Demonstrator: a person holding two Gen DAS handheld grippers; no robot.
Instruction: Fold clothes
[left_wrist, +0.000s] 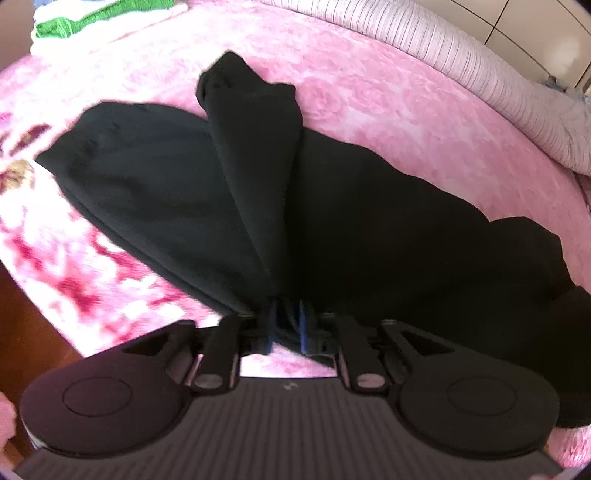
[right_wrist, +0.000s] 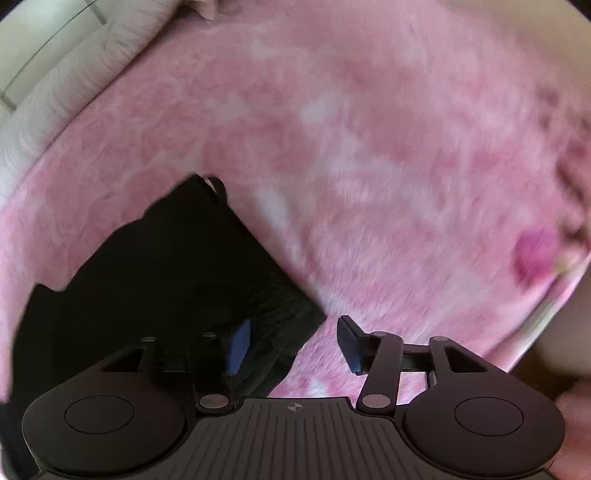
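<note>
A black garment (left_wrist: 351, 221) lies spread across a pink fleece blanket (left_wrist: 388, 110) on a bed. One folded flap of it runs up from my left gripper (left_wrist: 288, 328) toward the far side. The left jaws stand narrow, and bunched black cloth is pinched between the blue pads. In the right wrist view a corner of the black garment (right_wrist: 166, 266) lies at lower left on the blanket (right_wrist: 369, 147). My right gripper (right_wrist: 295, 343) is open wide. Its left finger (right_wrist: 238, 347) hangs over the cloth, its right finger (right_wrist: 349, 343) over bare blanket, and neither pad presses on anything.
Green and white folded cloth (left_wrist: 107, 16) sits at the far left of the bed. A striped pale bolster (left_wrist: 480, 66) runs along the far edge and shows as a pale bolster (right_wrist: 55, 103) at upper left. The bed's edge and dark wooden floor (left_wrist: 22, 314) are at the left.
</note>
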